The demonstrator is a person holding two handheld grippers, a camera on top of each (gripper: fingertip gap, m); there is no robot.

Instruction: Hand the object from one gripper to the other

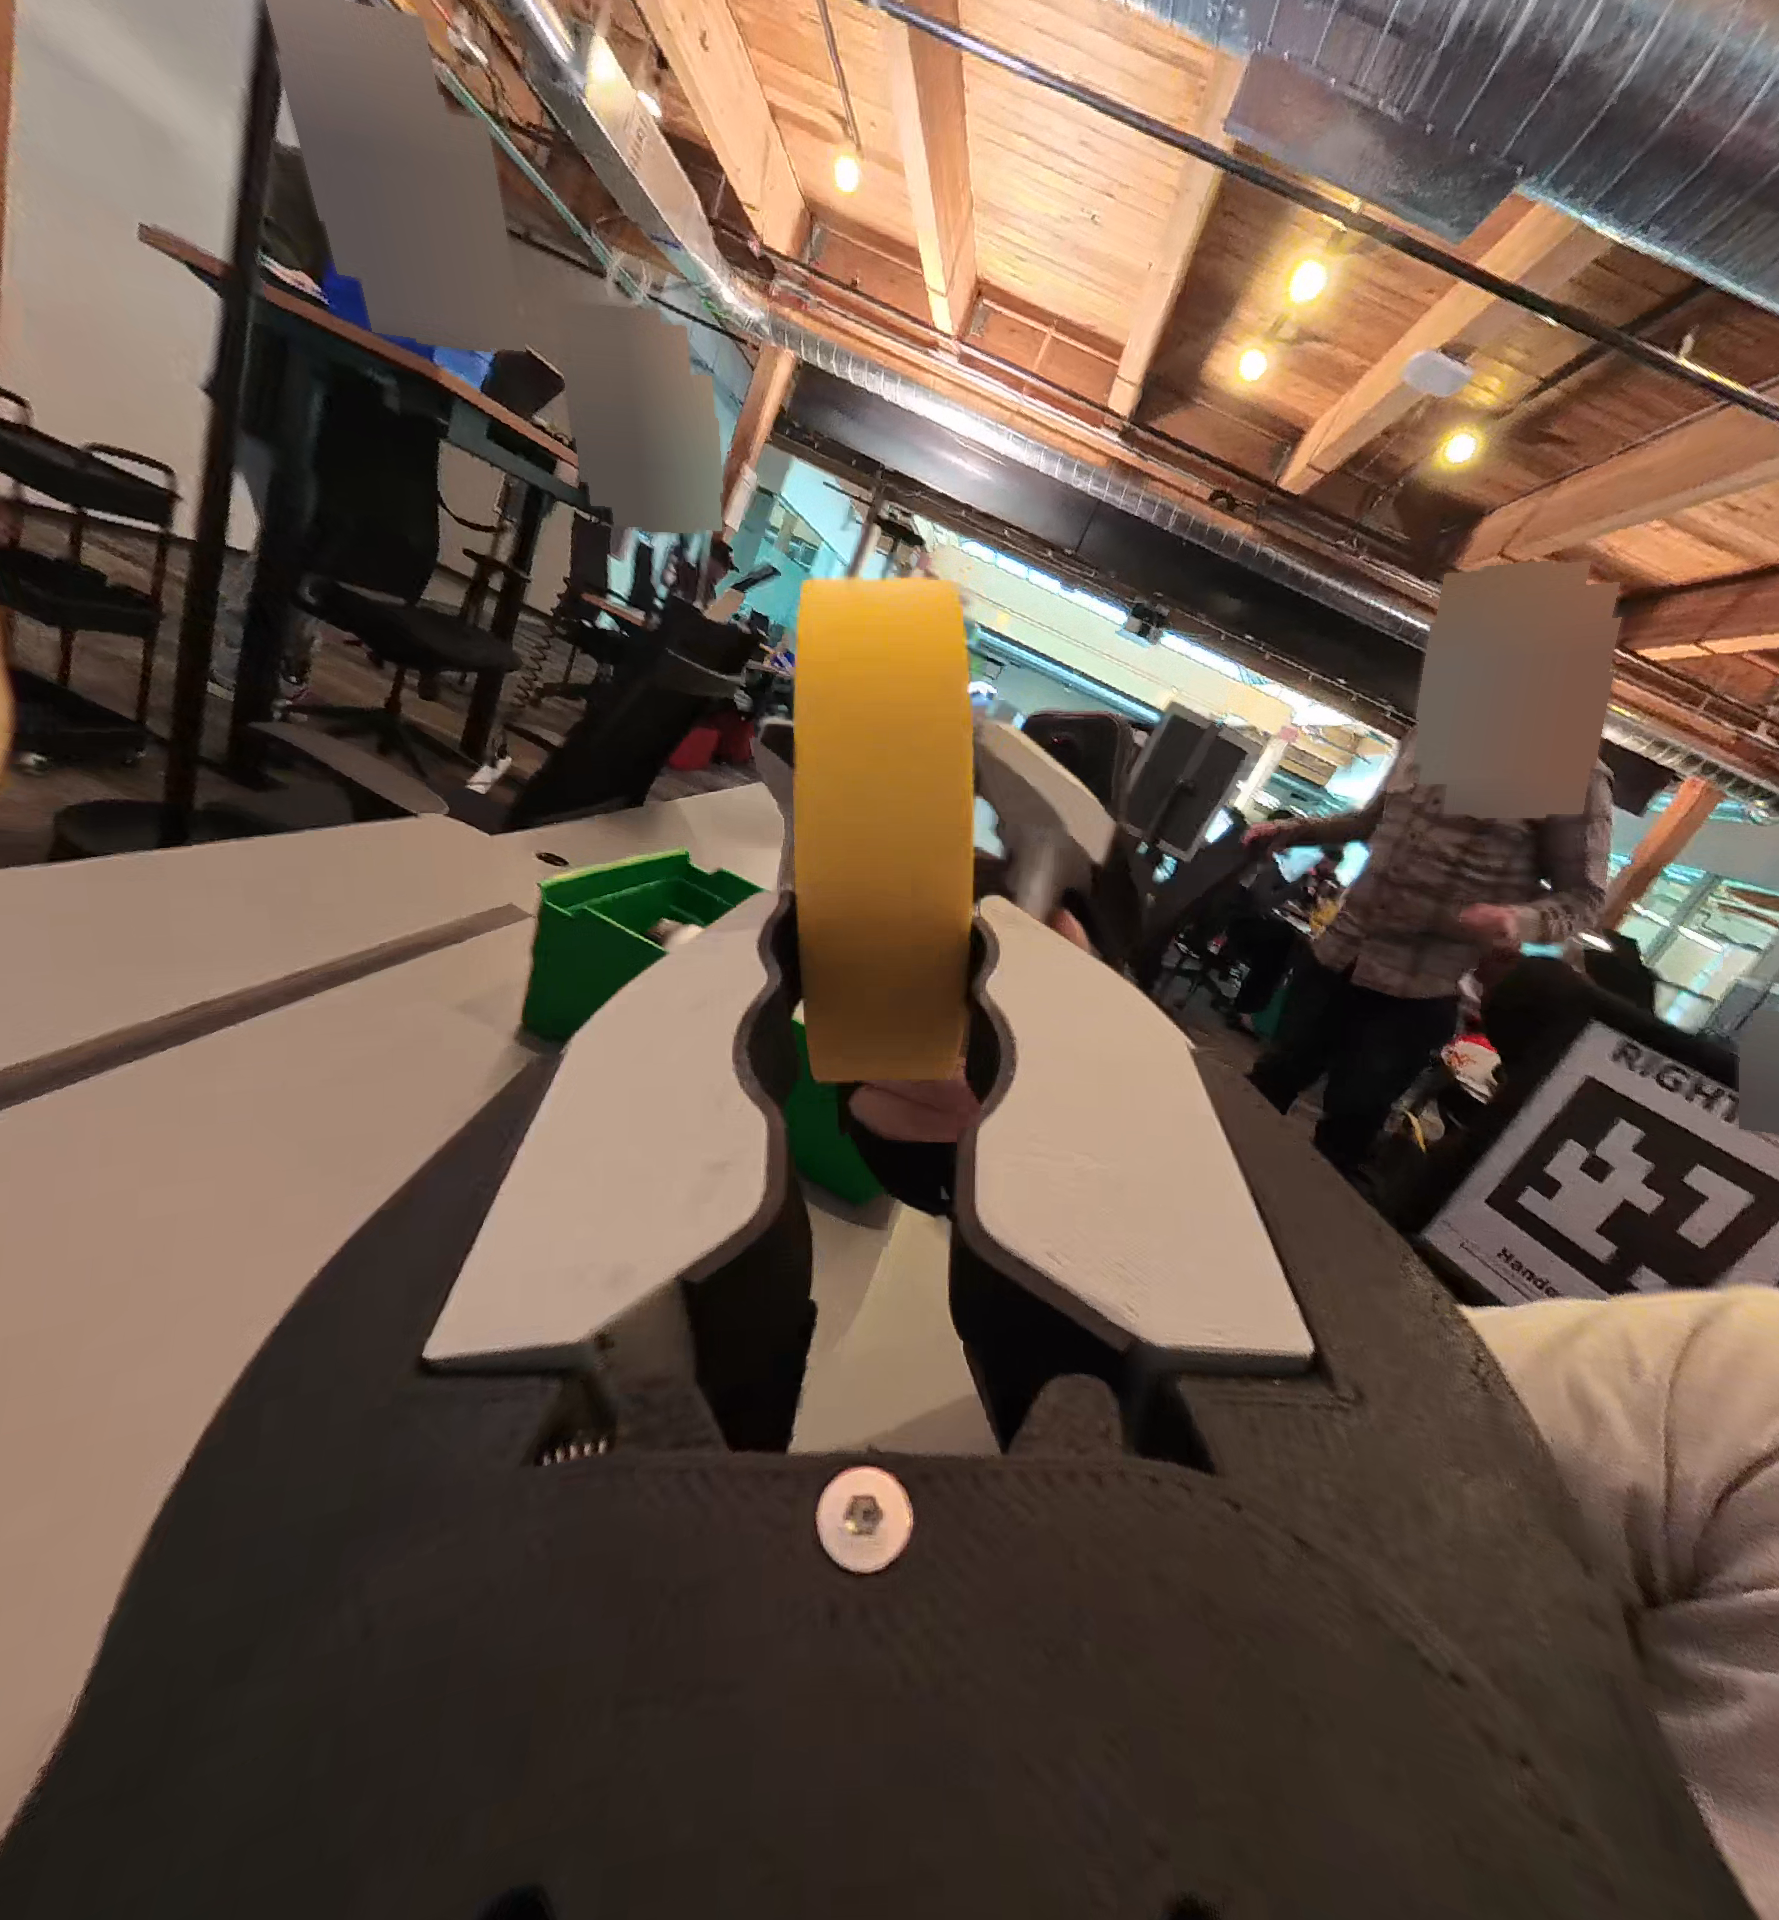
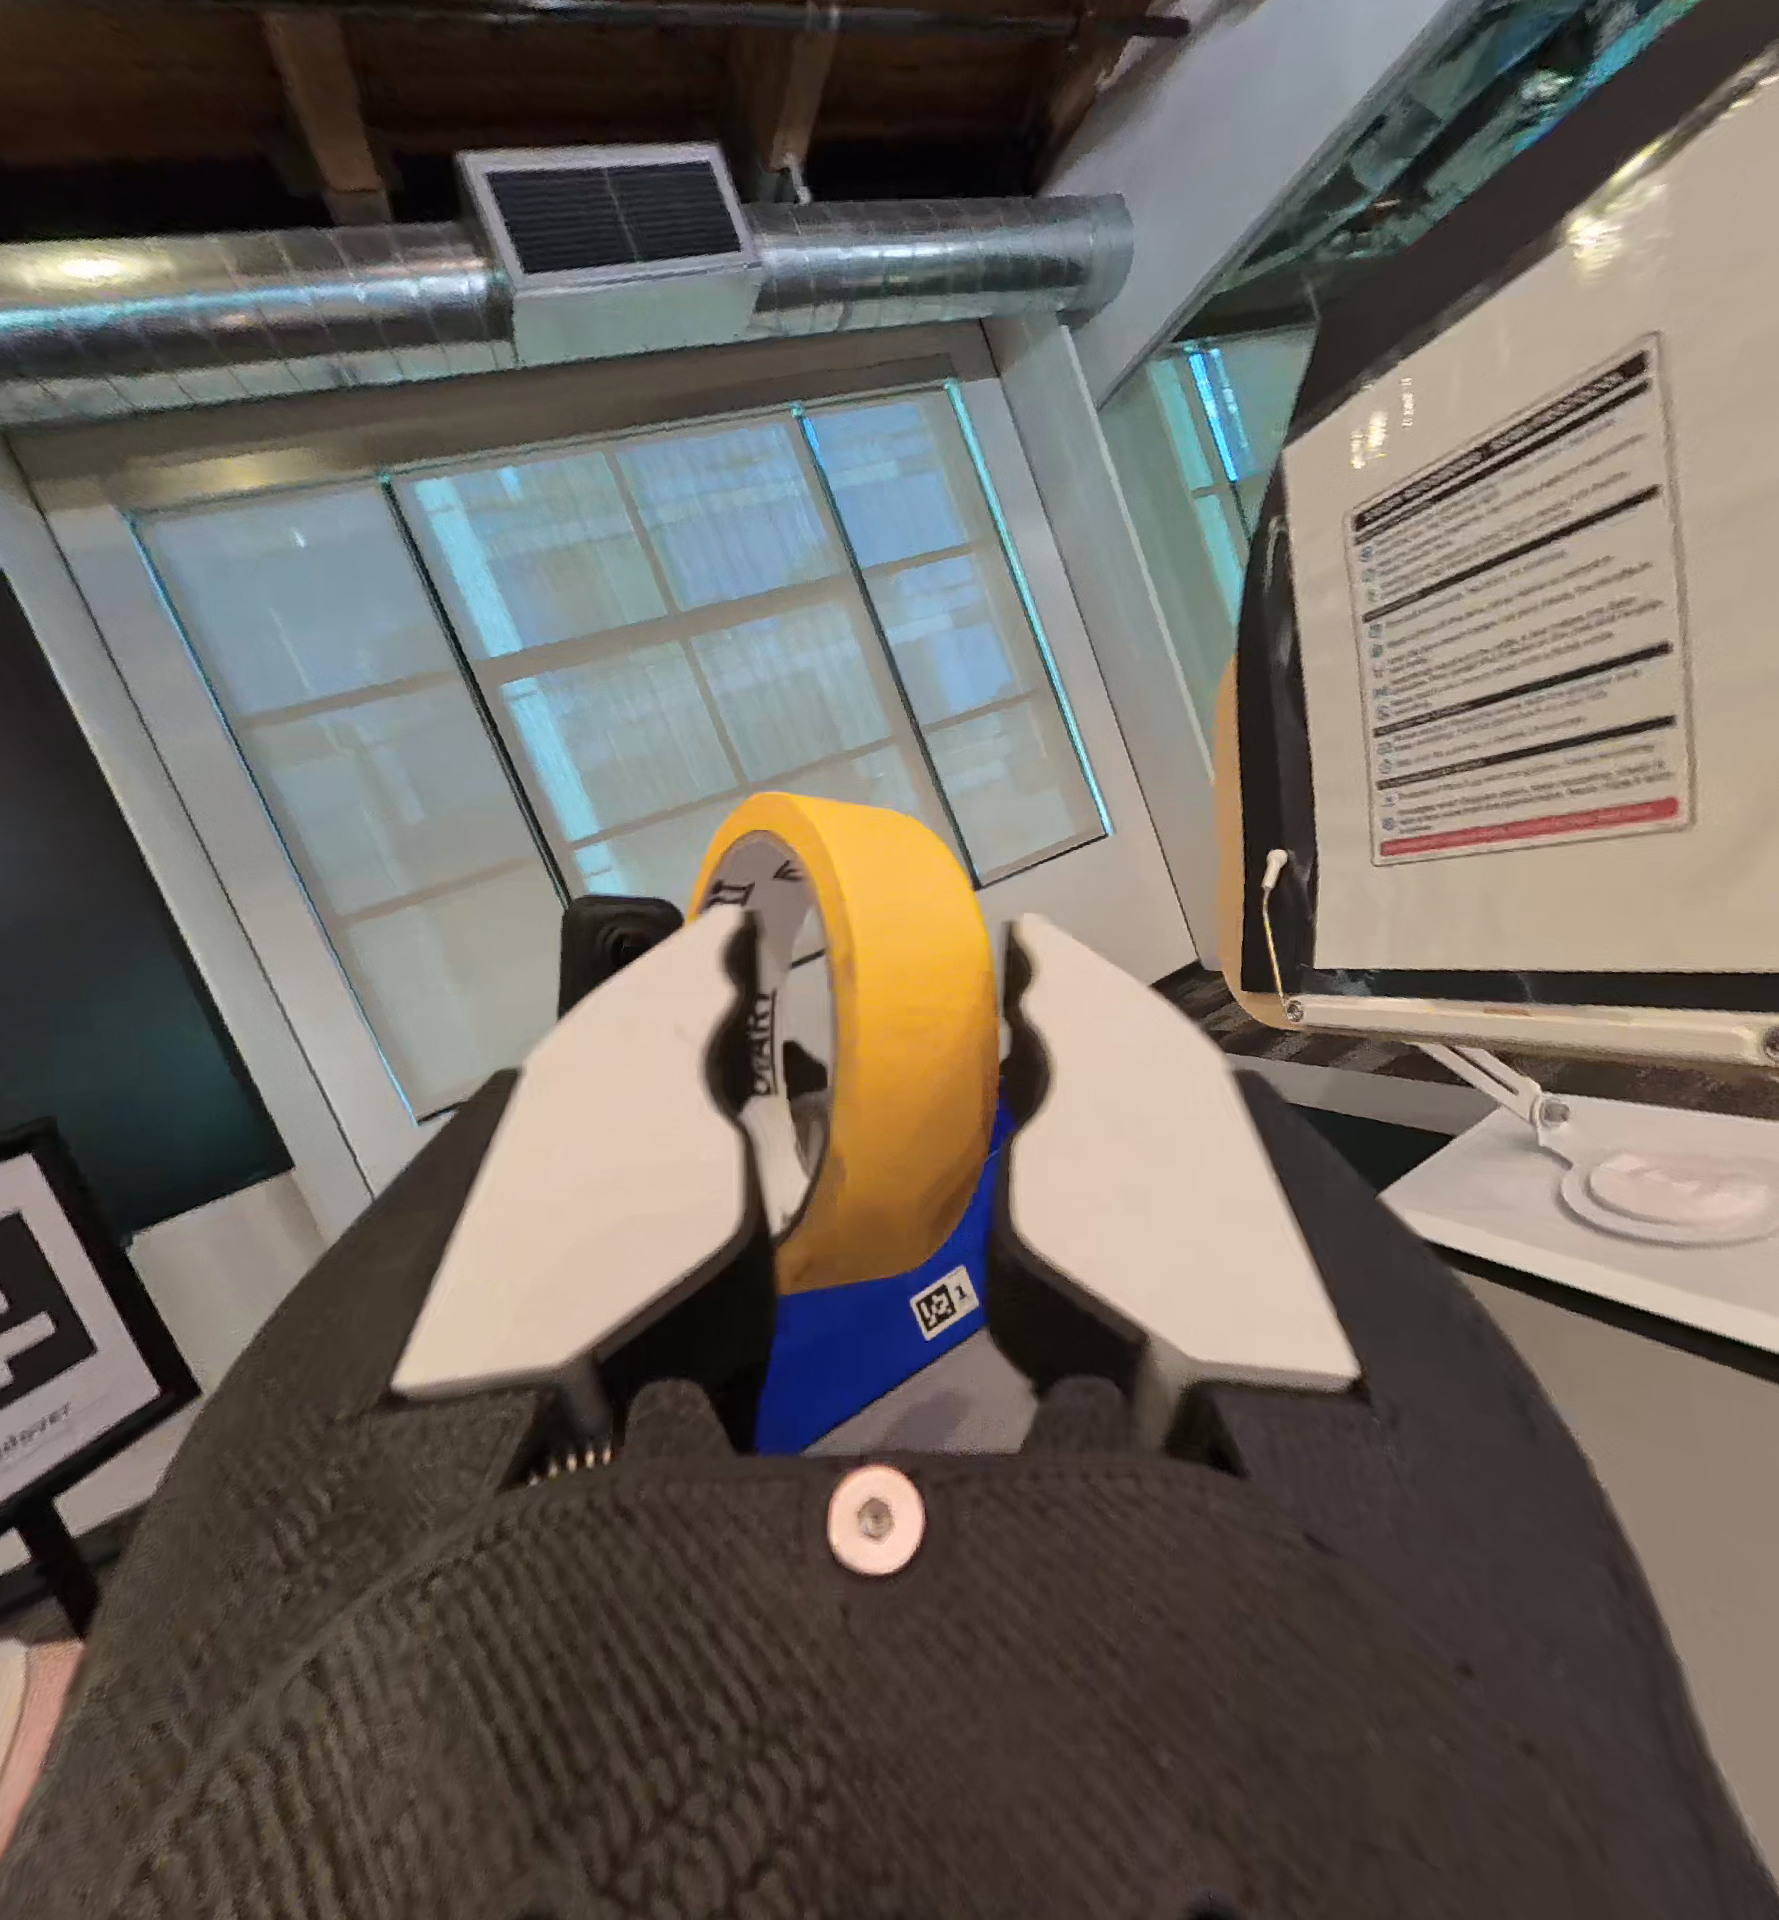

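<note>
Tape sits clamped in the left gripper; right gripper straddles the roll's band, jaws not quite pinching. Handover halfway, release still pending.

Workshop floor beneath timber beams and silver ducting

A green bin sits on a white table; a person in a plaid shirt stands beyond, while a laminated notice hangs beside a gridded window.
</note>
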